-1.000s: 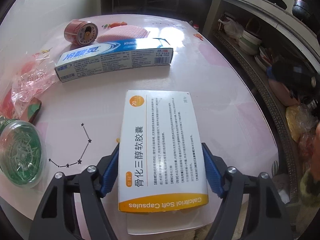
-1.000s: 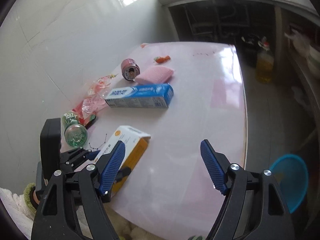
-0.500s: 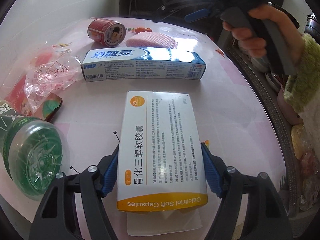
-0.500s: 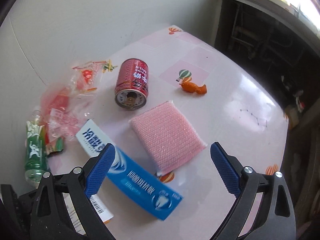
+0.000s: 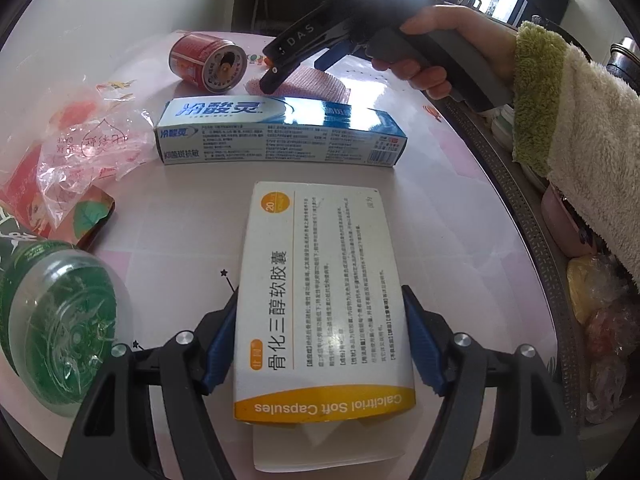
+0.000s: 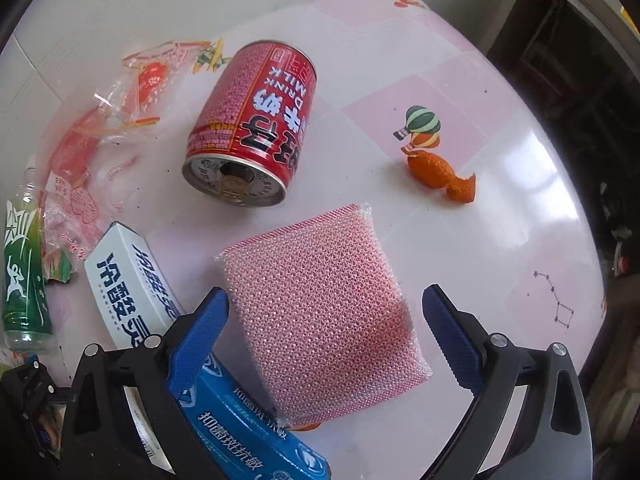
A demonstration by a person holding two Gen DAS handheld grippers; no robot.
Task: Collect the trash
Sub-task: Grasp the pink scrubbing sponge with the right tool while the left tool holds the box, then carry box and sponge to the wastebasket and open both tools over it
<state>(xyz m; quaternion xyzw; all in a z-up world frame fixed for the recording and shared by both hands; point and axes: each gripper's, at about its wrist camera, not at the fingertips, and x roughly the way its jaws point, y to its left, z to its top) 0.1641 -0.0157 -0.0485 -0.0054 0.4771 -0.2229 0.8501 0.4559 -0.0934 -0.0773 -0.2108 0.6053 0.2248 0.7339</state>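
Note:
My left gripper (image 5: 322, 340) is shut on a white and orange capsule box (image 5: 320, 280), which lies flat on the pink table (image 5: 432, 200). My right gripper (image 6: 326, 328) is open, its fingers on either side of a pink scrub pad (image 6: 320, 312) without touching it. The right gripper also shows in the left wrist view (image 5: 296, 66), above the pad (image 5: 316, 82). A blue toothpaste box (image 5: 280, 136) lies between pad and capsule box; it also shows in the right wrist view (image 6: 132, 280). A red milk can (image 6: 252, 128) lies on its side.
Crumpled clear and red plastic wrappers (image 5: 76, 148) lie at the left by the wall. A green bottle (image 5: 52, 332) lies at the near left. An orange candy (image 6: 440, 172) sits past the pad. Shelves with dishes and bags (image 5: 592, 300) stand to the right of the table.
My right gripper has swung from the table's near edge to over the pink pad and come down close to it. My left gripper has kept hold of the capsule box and shifted a little left.

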